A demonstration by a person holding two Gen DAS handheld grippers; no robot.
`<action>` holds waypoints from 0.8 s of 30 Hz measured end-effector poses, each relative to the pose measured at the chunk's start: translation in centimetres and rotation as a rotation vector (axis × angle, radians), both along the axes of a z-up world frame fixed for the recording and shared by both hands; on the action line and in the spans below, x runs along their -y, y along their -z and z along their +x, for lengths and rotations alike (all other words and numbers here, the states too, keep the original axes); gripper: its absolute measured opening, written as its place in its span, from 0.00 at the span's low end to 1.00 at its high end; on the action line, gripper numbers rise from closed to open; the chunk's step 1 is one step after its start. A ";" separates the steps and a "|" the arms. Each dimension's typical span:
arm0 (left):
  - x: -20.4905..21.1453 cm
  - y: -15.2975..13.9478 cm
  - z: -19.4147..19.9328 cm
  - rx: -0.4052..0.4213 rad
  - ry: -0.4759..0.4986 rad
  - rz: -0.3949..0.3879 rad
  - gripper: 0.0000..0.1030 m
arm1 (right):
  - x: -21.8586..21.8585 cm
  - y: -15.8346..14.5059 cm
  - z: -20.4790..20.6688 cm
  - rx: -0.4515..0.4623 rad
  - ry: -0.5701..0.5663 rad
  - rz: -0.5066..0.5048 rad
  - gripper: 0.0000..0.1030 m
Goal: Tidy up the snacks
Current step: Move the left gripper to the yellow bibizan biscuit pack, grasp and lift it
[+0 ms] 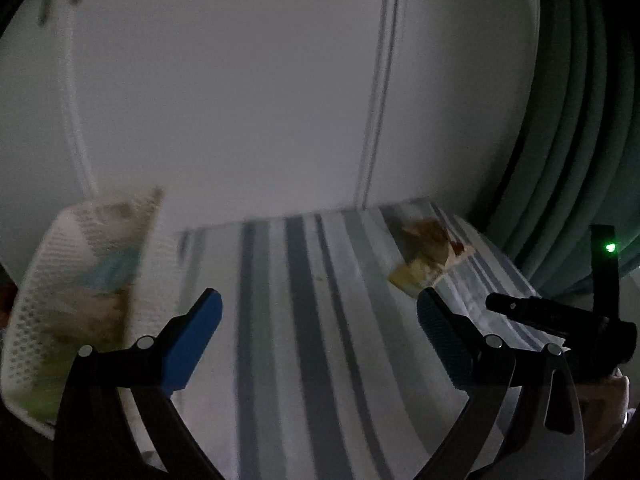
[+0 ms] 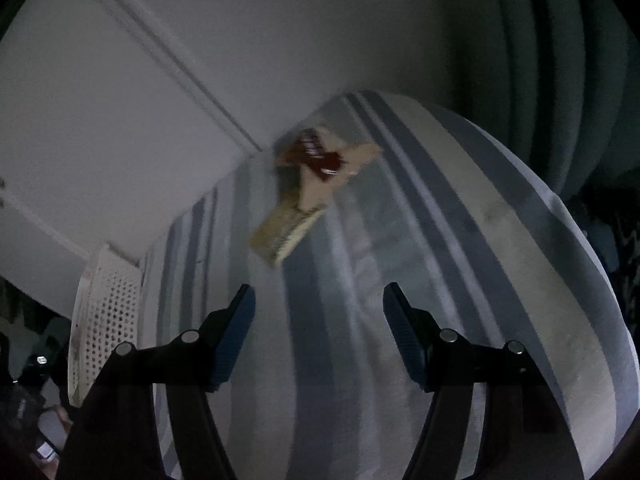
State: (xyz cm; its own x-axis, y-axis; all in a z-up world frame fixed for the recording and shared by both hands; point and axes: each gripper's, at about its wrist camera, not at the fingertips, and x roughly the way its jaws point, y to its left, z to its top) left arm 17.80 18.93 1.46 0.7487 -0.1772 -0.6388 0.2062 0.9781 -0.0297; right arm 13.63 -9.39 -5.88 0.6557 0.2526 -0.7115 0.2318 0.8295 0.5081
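A white perforated basket (image 1: 72,292) with several snack packets inside stands at the left on the striped cloth. Two snack packets, a tan one with red print (image 2: 320,160) and a yellowish one (image 2: 284,232), lie overlapping at the far end of the cloth; in the left wrist view they are the tan packet (image 1: 432,240) and the yellowish packet (image 1: 412,276). My left gripper (image 1: 320,312) is open above the cloth, with nothing between its fingers. My right gripper (image 2: 320,304) is open too, short of the packets; its black body (image 1: 560,320) shows at the right in the left wrist view.
The striped grey and white cloth (image 2: 460,260) covers the table. White cupboard doors (image 1: 240,80) stand behind it, and a green curtain (image 1: 580,120) hangs at the right. The basket's wall (image 2: 108,320) is at the left edge. The scene is dim and blurred.
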 end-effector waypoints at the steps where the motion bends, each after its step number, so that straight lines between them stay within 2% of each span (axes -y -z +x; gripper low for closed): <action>1: 0.4 0.3 0.5 -0.012 0.008 0.002 0.96 | 0.3 0.3 0.1 -0.009 0.007 -0.003 0.64; 9: 5.5 3.2 4.5 -0.067 0.135 0.065 0.96 | 0.1 0.9 0.4 -0.015 -0.009 -0.016 0.64; 15: 8.3 5.7 7.8 -0.160 0.220 0.096 0.96 | -0.3 0.6 0.1 0.008 -0.022 -0.038 0.64; 17: 9.4 6.5 8.8 -0.179 0.244 0.116 0.93 | 0.0 0.7 0.0 0.012 -0.014 -0.032 0.64; 19: 10.3 7.3 9.6 -0.200 0.268 0.140 0.82 | 0.4 0.8 -0.2 0.019 0.001 -0.024 0.64; 24: 12.4 8.8 11.2 -0.249 0.317 0.172 0.80 | 1.3 0.3 -0.9 0.036 0.054 -0.045 0.64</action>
State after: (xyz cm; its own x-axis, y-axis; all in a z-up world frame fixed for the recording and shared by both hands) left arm 29.05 6.50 -7.29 0.4937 -0.2489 -0.8332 0.5046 0.8624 0.0413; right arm 12.77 -10.69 -6.22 0.6930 0.1850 -0.6968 0.2587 0.8383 0.4799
